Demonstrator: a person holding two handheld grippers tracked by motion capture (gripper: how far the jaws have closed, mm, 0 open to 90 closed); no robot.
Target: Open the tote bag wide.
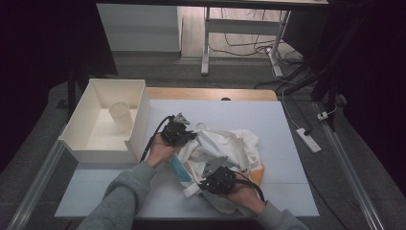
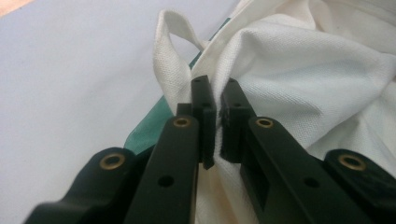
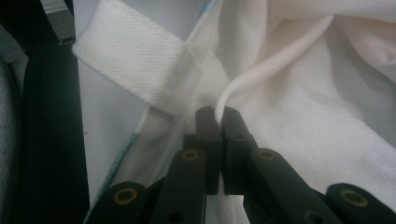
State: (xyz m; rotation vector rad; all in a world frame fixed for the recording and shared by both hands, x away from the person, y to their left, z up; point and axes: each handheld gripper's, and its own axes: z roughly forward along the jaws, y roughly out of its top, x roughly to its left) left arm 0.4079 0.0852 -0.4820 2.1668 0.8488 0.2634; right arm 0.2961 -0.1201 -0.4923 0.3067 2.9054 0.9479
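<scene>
At the frame's centre, both the left gripper (image 1: 187, 135) and right gripper (image 1: 209, 178) are clenching the crumpled white bag (image 1: 230, 146), sprawling without clear long axis.

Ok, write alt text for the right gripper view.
Two black jaws of the right gripper are shut on a thin white cord of a crumpled white cloth bag. A flat white strap crosses the pale table at upper left.

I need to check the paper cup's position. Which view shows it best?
The high view: the paper cup stands upright inside the white bin, left of the cloth bag. The gripper views look at bag fabric instead.
</scene>
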